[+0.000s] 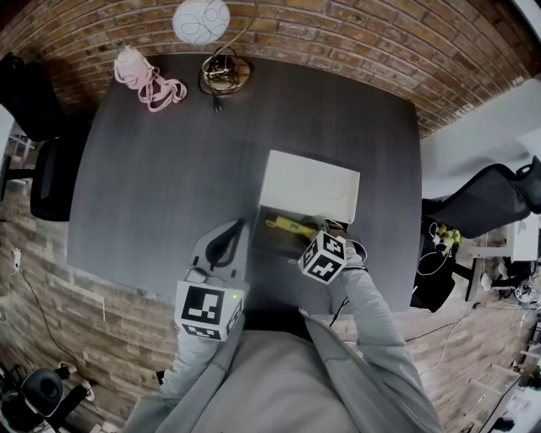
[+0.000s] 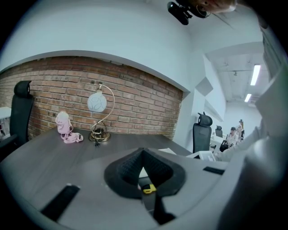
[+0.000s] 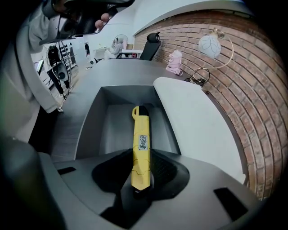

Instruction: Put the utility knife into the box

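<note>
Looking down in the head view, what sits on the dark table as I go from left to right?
Pink corded thing → lamp → open white box.

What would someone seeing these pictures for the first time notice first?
The yellow knife, held in the right gripper over the open grey box near the front edge of the table. Next, the white-globed lamp at the table's far edge, against the brick wall.
</note>
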A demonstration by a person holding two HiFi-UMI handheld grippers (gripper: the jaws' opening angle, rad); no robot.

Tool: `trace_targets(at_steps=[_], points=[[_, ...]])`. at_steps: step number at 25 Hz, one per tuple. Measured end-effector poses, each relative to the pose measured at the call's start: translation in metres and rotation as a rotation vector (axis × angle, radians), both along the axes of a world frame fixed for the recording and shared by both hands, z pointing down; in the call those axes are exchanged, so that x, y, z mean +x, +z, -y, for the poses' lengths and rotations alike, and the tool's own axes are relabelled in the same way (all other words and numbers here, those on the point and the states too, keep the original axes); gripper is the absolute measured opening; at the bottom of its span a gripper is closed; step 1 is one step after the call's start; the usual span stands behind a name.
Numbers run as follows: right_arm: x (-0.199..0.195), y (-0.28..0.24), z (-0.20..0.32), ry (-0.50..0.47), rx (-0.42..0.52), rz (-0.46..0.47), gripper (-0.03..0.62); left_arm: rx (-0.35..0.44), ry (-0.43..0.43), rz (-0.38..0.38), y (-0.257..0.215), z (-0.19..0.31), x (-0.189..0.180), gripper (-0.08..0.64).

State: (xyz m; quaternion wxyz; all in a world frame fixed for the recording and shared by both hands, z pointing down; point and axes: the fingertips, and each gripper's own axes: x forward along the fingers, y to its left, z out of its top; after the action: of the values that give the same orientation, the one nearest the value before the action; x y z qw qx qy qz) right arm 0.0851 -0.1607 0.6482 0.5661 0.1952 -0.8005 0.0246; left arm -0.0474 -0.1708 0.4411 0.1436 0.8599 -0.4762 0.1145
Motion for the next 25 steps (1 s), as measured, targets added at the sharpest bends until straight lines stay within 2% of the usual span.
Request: trace_targets(at_steps=[25], points=[[0.0029, -0.0013, -0.0022, 0.063, -0.025, 0.059, 0.141, 0.024, -0.008, 0.001, -0.01, 0.0001, 0.0003, 0.02]])
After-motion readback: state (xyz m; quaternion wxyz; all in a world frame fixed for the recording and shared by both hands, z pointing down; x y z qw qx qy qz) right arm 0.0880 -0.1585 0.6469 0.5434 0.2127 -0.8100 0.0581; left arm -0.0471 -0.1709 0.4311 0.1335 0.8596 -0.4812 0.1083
